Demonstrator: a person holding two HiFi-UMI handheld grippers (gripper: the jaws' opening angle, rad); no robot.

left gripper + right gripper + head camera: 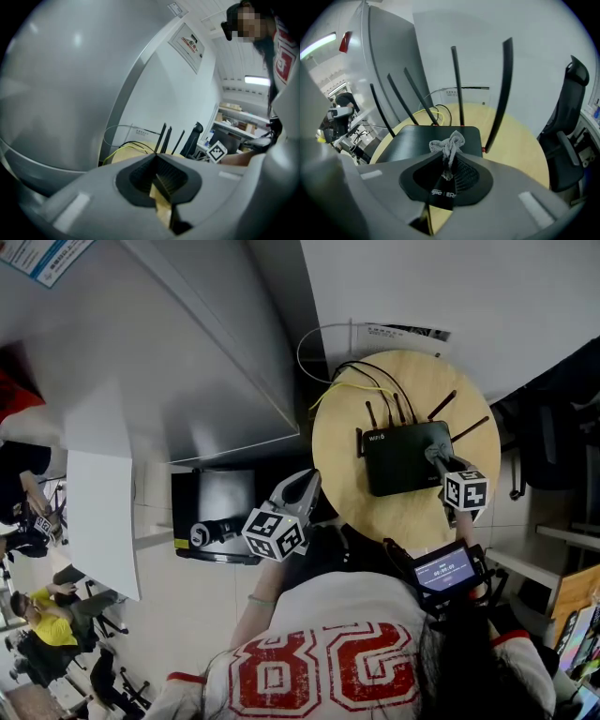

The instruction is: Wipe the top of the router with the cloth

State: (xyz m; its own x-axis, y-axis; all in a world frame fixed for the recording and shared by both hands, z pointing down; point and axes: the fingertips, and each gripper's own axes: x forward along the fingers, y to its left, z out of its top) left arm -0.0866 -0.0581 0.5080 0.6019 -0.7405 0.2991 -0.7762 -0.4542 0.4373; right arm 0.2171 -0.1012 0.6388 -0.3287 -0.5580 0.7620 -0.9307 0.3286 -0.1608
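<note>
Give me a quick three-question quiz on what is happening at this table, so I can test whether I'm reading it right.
1. What is the right gripper shut on?
A a sponge
B a grey cloth
C a brush
2. True or false: the left gripper is shut with nothing between its jaws.
3. Fill in: the black router stands on a ___ wooden table.

Key: 1 B; 2 true; 3 round.
</note>
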